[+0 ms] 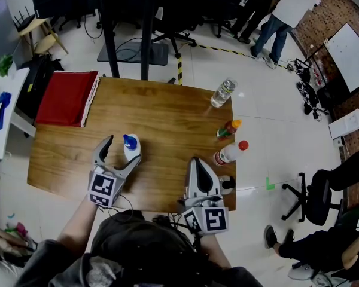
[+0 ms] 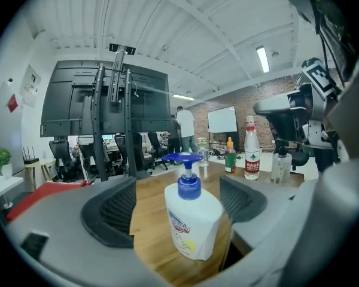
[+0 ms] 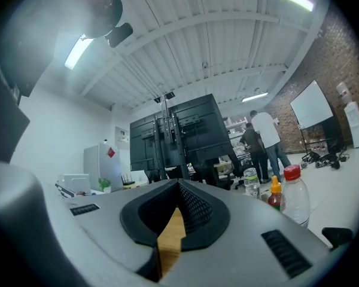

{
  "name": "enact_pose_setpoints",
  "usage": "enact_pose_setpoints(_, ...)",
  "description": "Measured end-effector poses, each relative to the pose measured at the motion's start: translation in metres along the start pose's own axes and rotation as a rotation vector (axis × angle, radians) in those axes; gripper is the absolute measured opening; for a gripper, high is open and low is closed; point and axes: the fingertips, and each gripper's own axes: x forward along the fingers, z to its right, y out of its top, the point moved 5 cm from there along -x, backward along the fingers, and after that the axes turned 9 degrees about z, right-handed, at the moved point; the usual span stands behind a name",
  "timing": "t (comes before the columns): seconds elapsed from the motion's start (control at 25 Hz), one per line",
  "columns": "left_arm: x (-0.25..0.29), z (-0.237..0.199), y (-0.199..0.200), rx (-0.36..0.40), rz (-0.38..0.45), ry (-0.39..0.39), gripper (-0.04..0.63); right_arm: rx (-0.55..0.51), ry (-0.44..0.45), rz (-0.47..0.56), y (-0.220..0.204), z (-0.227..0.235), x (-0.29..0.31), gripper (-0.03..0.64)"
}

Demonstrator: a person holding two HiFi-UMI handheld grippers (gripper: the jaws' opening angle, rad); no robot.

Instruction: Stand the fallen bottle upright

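A white pump bottle (image 1: 130,146) with a blue pump head stands upright on the wooden table (image 1: 167,115). My left gripper (image 1: 123,149) is open, one jaw on each side of the pump bottle (image 2: 194,220). In the left gripper view there is a gap to the left pad (image 2: 110,211), and the bottle stands close to the right pad. My right gripper (image 1: 195,162) is shut with nothing in it, low over the table's front right part. In the right gripper view its jaws (image 3: 178,185) meet at the tips.
Along the table's right edge stand a clear water bottle (image 1: 223,92), an orange-capped sauce bottle (image 1: 228,128), a red-capped bottle (image 1: 230,152) and a small clear pump bottle (image 1: 226,184). A red cloth (image 1: 66,97) lies at the back left. An office chair (image 1: 311,196) is at the right.
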Motion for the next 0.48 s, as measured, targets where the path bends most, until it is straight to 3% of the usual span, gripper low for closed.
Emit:
enact_pose_setpoints(0.12,-0.005,0.0,0.011,0.004,0.022,0.015,0.457,0.001,0.003,0.002,0.003,0.0,-0.003,0.008)
enact_pose_setpoints(0.28,-0.024,-0.002,0.045,0.031,0.117,0.06,0.456,-0.003,0.008,0.01,0.009,0.0,-0.005,0.008)
enact_pose_setpoints(0.48,-0.042,0.005,0.088,-0.109,0.215,0.02,0.416,-0.004,0.023,0.019,0.013,-0.001,-0.013,0.008)
